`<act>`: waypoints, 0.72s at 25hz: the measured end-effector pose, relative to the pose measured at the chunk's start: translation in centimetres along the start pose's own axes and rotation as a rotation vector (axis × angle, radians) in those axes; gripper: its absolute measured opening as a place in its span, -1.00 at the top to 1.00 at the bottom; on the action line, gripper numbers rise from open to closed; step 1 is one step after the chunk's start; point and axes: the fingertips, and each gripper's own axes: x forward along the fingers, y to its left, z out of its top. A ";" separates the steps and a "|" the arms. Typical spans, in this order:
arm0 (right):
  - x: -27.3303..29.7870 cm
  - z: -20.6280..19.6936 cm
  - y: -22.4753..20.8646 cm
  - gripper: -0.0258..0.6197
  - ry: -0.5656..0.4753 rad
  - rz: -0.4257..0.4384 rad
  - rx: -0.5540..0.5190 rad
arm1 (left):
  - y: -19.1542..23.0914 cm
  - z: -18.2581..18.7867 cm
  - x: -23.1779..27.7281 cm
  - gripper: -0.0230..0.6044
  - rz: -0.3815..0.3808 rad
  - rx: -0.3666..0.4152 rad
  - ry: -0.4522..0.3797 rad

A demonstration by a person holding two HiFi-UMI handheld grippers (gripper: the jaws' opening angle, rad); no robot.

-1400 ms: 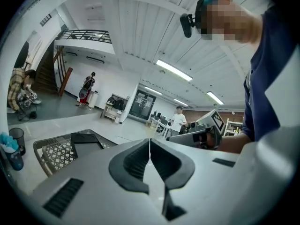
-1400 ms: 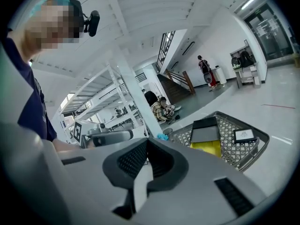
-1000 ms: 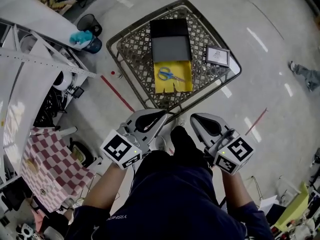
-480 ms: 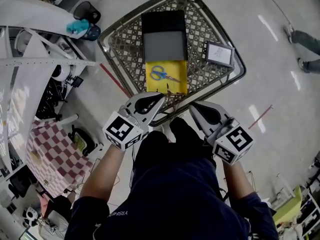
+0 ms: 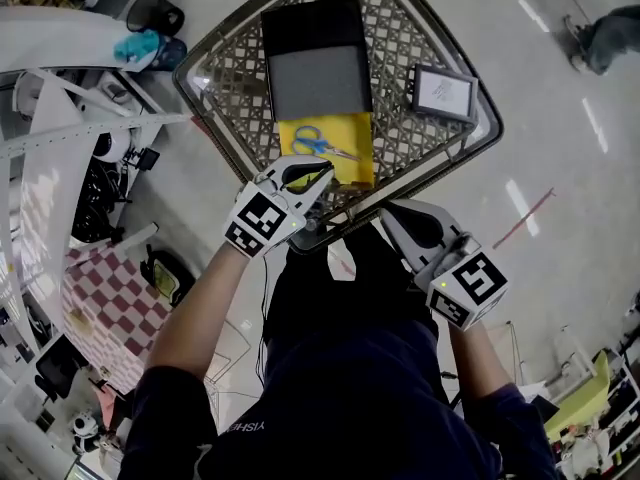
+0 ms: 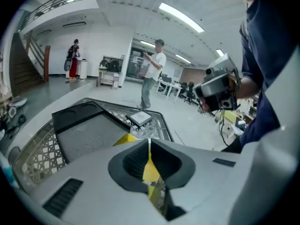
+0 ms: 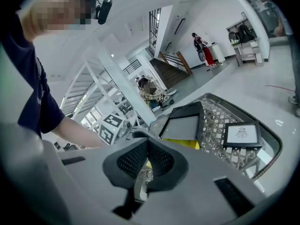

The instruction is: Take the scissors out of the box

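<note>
Blue-handled scissors [image 5: 318,145] lie in a yellow box [image 5: 350,163]; a black box with a grey inside [image 5: 318,78] lies just beyond it. Both rest in a wire mesh basket [image 5: 225,128]. My left gripper [image 5: 327,173] is shut and holds nothing, its tips over the yellow box's near edge, just short of the scissors. In the left gripper view the closed tips [image 6: 149,141] cover most of the yellow box [image 6: 123,138]. My right gripper [image 5: 384,214] hangs shut and empty at the basket's near rim, to the right; its own view shows its jaws [image 7: 148,139] together.
A framed picture [image 5: 444,93] lies in the basket's right part. White shelving [image 5: 60,118] and a black bin [image 5: 155,13] stand to the left, a checked cloth [image 5: 100,313] lower left. A person [image 6: 152,74] stands beyond the basket.
Both grippers have moved forward and down toward the basket. The left one went farther, from outside the rim to over the yellow box's near edge. Both stayed shut.
</note>
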 end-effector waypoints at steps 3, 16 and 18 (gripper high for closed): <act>0.4 -1.2 -0.7 0.87 0.003 -0.030 0.036 | 0.4 -2.0 1.8 0.84 -0.056 0.083 0.082; 2.1 -5.0 -3.1 0.87 -0.001 -0.116 0.153 | 1.7 -7.7 7.1 0.53 -0.181 0.456 0.319; 2.2 -5.5 -3.4 0.87 0.000 -0.123 0.167 | 2.0 -8.3 7.6 0.50 -0.180 0.531 0.358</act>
